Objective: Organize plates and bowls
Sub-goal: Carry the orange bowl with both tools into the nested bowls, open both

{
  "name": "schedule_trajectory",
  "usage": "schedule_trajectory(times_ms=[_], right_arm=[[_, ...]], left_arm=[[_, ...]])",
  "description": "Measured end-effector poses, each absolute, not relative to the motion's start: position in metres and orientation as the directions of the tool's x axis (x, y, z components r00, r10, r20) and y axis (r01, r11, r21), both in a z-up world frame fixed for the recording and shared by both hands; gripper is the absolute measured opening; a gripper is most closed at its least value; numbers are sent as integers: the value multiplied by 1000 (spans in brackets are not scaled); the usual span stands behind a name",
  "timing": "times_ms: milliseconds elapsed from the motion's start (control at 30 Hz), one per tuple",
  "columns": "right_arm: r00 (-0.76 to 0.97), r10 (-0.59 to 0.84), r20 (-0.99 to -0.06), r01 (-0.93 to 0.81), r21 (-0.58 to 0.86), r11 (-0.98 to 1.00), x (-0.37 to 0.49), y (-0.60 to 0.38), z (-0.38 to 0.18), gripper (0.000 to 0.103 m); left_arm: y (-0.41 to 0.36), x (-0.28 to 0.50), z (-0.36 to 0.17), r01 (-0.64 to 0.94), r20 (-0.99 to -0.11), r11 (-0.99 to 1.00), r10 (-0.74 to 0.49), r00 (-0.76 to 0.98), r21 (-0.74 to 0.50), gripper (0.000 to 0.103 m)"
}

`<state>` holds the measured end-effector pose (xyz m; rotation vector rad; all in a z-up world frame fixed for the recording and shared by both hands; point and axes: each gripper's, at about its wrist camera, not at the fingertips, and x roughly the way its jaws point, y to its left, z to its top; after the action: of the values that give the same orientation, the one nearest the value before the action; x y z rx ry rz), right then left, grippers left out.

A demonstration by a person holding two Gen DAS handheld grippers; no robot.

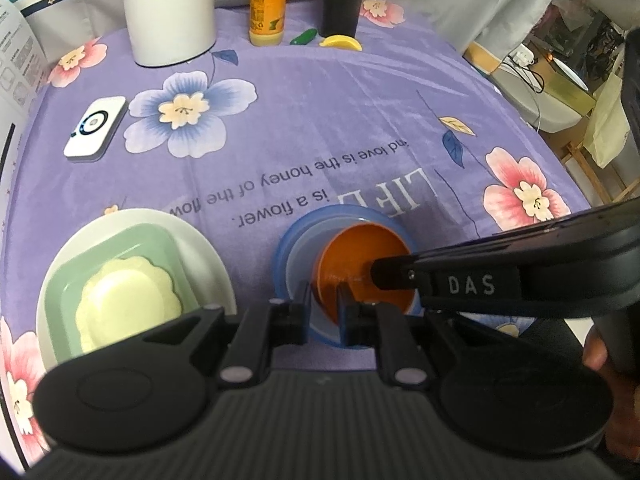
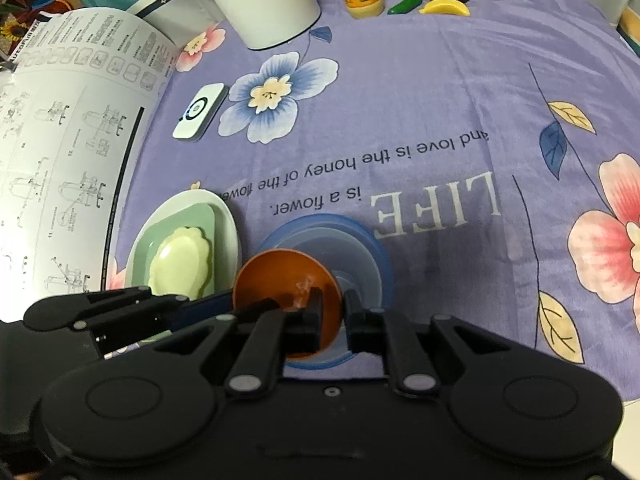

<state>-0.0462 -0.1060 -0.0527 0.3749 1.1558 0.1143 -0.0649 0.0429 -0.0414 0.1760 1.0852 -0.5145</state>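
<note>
Orange round plastic bowl sits tilted inside our blue round bowl on the desk; both our grippers, left and right, have jaws clamped on its rim.

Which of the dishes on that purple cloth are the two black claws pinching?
The orange bowl, tilted inside the blue bowl. Both the left gripper and right gripper clamp its rim; the green square dish lies untouched.
</note>
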Motion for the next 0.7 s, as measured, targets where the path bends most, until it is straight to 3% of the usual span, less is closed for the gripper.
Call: schedule_trajectory(times_ms=[167,300,367,433,500,567,700], right_arm=[[402,270,-875,119,343,932,-44,-107,-57,25],[406,286,-868,124,363,924,-42,-110,-59,28],[408,311,-858,130,392,911,-41,-114,-57,44],[427,303,-852,129,390,912,-42,-117,-50,53],[453,293,-842,126,386,914,-44,-119,-42,67],[484,298,-823,119,399,909,-46,-124,-34,85],[504,268,-821,120,374,920,-52,-126,-26,93]], left_arm=[[39,-61,-47,479,-881,871,-309,358,-111,13],[41,-58,-48,468,-879,876,-312,360,-120,20],[43,-60,-42,452,-874,884,-307,376,-116,33],[47,-63,-32,440,-861,894,-290,418,-87,49],[54,-66,-23,426,-845,901,-288,450,-81,71],[63,-66,-15,407,-829,907,-307,467,-106,84],[78,-64,-13,355,-817,928,-289,499,-112,95]])
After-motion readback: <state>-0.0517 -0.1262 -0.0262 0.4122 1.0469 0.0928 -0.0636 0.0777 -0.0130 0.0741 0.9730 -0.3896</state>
